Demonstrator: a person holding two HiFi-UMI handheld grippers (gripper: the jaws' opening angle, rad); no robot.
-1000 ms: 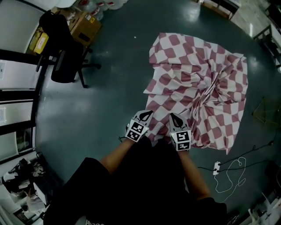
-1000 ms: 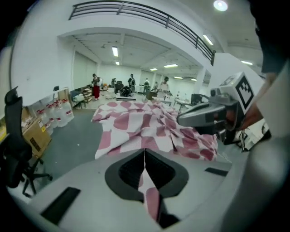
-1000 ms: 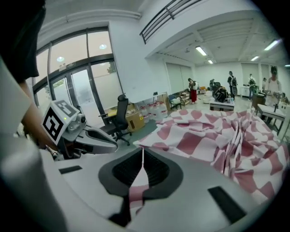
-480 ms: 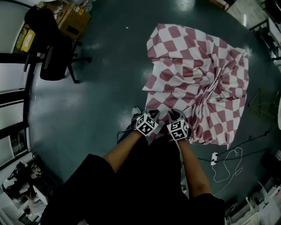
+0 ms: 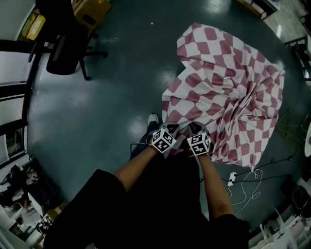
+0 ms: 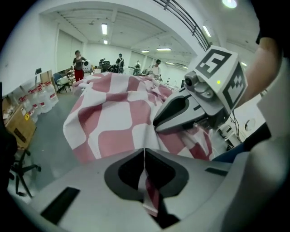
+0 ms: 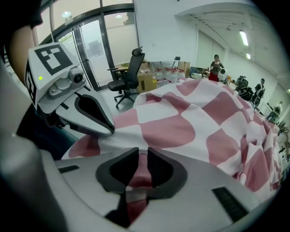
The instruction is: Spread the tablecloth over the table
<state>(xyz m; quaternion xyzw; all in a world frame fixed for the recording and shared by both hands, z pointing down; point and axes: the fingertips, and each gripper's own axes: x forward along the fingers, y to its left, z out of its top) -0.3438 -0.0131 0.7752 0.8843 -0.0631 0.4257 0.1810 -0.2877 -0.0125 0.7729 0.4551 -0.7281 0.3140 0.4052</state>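
Red-and-white checked fabric tablecloth (image 5: pixel 228 82) lies rumpled and creased ahead of the person in the head view, above a dark grey-green floor (image 5: pixel 97 121). Whatever is beneath it is covered. At its near edge the left gripper (image 5: pixel 172 128) and the right gripper (image 5: pixel 195 127) sit side by side, each carrying a cube with black-and-white square markers. A black office chair (image 5: pixel 63 48) and a brown cardboard box (image 5: pixel 90 9) stand at the upper left, and the box's label is too small to read. A white power strip (image 5: pixel 232 176) lies on the floor at the lower right.

In the left gripper view the jaws are pressed together, pinching a fold of the cloth's edge. White plastic jugs (image 6: pixel 43 95) at the far left carry red labels, illegible at this size.

In the right gripper view the jaws have just been opening and stand slightly apart, with the cloth's hem lying loose between them. Glass doors (image 7: pixel 99 45) stand behind the chair.
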